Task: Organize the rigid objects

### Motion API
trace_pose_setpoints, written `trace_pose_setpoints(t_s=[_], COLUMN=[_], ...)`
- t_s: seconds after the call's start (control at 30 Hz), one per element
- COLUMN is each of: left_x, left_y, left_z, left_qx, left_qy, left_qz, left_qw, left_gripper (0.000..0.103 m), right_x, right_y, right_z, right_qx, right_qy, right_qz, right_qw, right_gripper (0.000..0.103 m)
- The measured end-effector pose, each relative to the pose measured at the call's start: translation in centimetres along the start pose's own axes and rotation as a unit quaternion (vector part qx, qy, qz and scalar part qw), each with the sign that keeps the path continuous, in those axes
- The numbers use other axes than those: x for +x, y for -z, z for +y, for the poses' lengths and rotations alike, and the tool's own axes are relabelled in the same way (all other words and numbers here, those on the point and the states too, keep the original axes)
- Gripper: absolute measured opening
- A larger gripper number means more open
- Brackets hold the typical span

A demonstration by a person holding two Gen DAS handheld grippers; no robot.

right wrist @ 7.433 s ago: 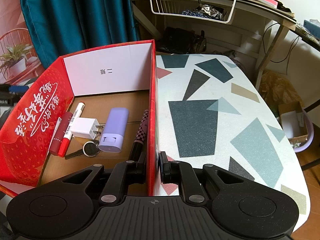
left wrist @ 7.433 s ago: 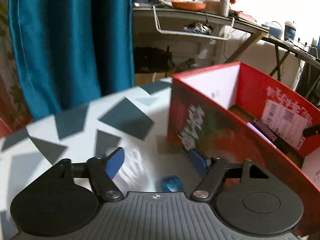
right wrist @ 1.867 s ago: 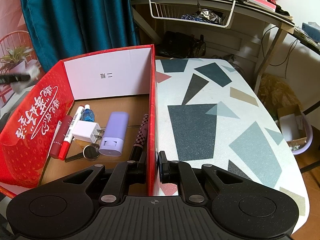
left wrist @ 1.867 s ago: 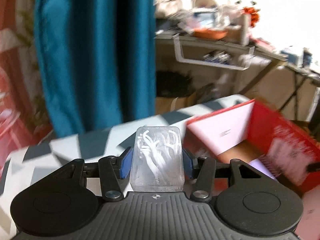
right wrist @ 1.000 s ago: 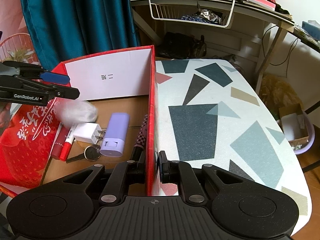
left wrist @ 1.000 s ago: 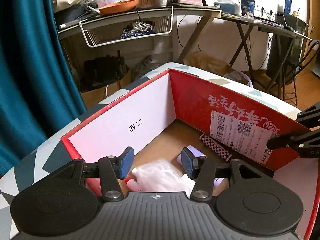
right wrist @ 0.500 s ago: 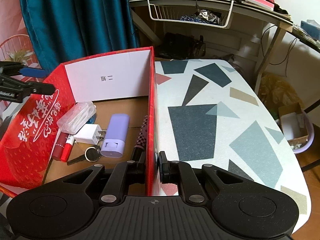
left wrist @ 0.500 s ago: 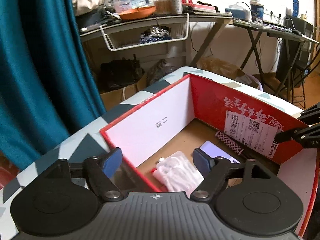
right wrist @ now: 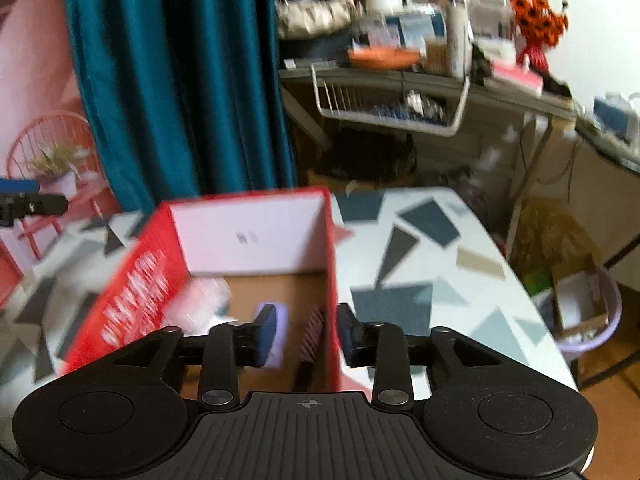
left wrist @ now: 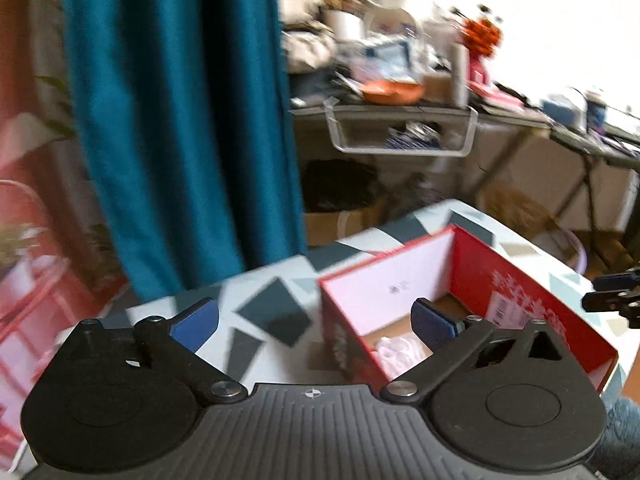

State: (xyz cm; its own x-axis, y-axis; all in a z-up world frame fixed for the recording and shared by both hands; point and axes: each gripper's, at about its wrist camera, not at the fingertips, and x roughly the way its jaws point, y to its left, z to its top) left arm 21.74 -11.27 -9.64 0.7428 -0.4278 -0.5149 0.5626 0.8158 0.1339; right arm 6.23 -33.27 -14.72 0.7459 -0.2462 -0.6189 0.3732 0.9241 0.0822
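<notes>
Red box (white inside), teal curtain

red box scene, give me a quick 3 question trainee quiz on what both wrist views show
1. True or false: the left hand-held gripper is clamped on an item.
2. Multiple choice: the clear packet lies (A) on the table, (B) inside the red box, (C) between gripper fingers.
3. Fill in: the right hand-held gripper is open, its fingers on either side of the box's right ____.

Key: 1 false, it is open and holds nothing; 2 B; 3 wall.
</notes>
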Motion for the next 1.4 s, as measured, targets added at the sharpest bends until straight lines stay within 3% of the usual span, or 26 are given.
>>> trace_pose_setpoints(t_s=[0.27,0.47,0.6,0.83,1.4], left_x=[-10.5,-17.6,-20.2,-23.7,-28.8], left_y=[-2.4,-3.2,-2.6,0.1,2.3], left_z=[1.4,0.4,-0.4,-0.8,-1.3], left_qx=[-0.084,-0.098,-0.115,-0.127,-0.145], left_qy=[-0.105,-0.152,-0.159,-0.174,-0.244], left_qz=[-0.056,-0.106,-0.104,-0.094,-0.133], left_qw=[0.9894,0.9778,0.9751,0.9719,0.9495], left_gripper=[0.103,0.103,0.103,0.103,0.103], right_x=[-7.1,-12.5,-15.6,-19.5,-25.0], right_y=[-5.8,-8.6,-8.4,-5.9,-3.1], right_z=[3.8,6.7,8.5,10.6,13.8], right_qx=[-0.040,-0.049,-0.053,-0.031,-0.060], right_qy=[-0.030,-0.049,-0.055,-0.066,-0.063], right_qz=[-0.086,-0.137,-0.155,-0.160,-0.193], right_qw=[0.995,0.988,0.985,0.984,0.977], right_gripper=[0.102,0.103,0.103,0.103,0.103])
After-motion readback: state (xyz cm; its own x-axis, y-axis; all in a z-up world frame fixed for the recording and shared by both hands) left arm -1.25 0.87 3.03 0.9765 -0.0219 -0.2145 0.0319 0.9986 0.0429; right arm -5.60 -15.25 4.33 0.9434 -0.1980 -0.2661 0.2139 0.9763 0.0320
